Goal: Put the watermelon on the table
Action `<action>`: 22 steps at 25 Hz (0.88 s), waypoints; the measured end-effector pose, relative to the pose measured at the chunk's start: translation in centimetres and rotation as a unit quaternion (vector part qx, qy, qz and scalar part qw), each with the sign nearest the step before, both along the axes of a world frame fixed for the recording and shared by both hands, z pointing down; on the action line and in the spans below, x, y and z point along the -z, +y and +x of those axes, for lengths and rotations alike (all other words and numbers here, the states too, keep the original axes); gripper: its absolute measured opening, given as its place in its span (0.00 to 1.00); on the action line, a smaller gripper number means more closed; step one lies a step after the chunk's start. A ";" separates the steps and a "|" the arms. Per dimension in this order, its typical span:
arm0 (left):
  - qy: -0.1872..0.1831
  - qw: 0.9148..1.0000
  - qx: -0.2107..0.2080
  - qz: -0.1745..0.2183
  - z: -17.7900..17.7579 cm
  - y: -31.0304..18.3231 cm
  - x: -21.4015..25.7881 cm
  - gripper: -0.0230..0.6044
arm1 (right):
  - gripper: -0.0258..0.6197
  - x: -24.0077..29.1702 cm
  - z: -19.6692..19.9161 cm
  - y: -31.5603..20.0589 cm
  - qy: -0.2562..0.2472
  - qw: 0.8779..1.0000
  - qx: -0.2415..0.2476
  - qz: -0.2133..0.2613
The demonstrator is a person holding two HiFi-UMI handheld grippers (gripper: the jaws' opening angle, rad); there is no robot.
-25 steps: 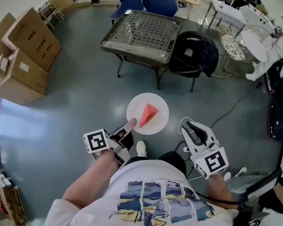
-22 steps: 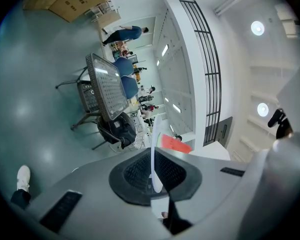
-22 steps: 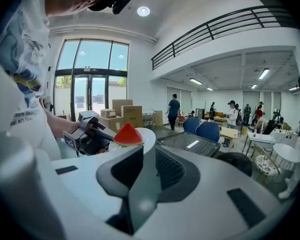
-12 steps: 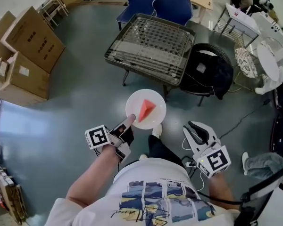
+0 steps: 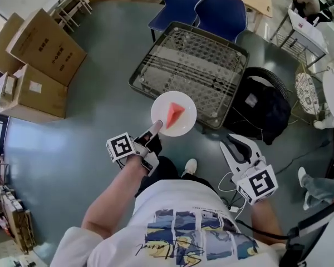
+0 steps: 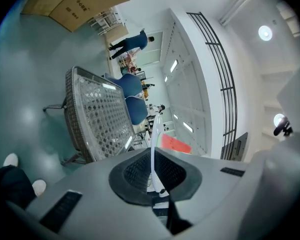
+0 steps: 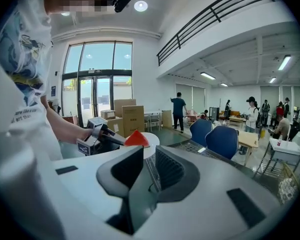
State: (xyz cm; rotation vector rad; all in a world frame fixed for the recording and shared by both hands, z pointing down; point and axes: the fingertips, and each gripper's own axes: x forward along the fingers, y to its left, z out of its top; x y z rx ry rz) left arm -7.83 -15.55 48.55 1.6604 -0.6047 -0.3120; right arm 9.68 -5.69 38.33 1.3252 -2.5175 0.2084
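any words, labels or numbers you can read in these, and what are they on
Nothing can be read with certainty.
cardboard boxes: dark print on the sides, too small to read.
t-shirt: a line of script under the picture, too blurred to read.

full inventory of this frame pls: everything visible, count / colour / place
watermelon slice: 1, red, on the plate
plate: 1, white, held by its rim at the table's near edge
table: 1, grey lattice top, ahead of the person
chairs: 2, blue, behind the table
bag: 1, black, right of the table
cardboard boxes: at least 3, brown, on the floor far left
bystanders: several, far background
left gripper: 1, shut on the plate rim
right gripper: 1, white, jaws apart, empty, lower right
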 end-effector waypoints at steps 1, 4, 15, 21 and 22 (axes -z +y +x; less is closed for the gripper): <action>-0.003 1.000 0.003 -0.002 0.3 -1.8 -0.5 0.06 | 0.13 0.0 0.3 -1.2 -0.001 1.000 -0.001 -0.003; -0.009 1.000 0.002 -0.003 1.0 -6.8 -2.3 0.06 | 0.13 -1.0 1.1 -4.2 -0.002 1.000 -0.010 -0.020; -0.068 0.996 -0.056 -0.030 2.3 -23.3 -13.2 0.06 | 0.13 -1.9 3.0 -15.4 -0.005 0.990 -0.118 -0.071; -0.096 0.991 -0.079 -0.047 2.5 -30.9 -18.2 0.06 | 0.13 -2.0 2.3 -19.7 0.005 0.983 -0.160 -0.091; -0.101 0.990 -0.081 -0.050 2.6 -32.0 -19.0 0.06 | 0.13 -2.1 2.3 -20.1 0.007 0.982 -0.166 -0.096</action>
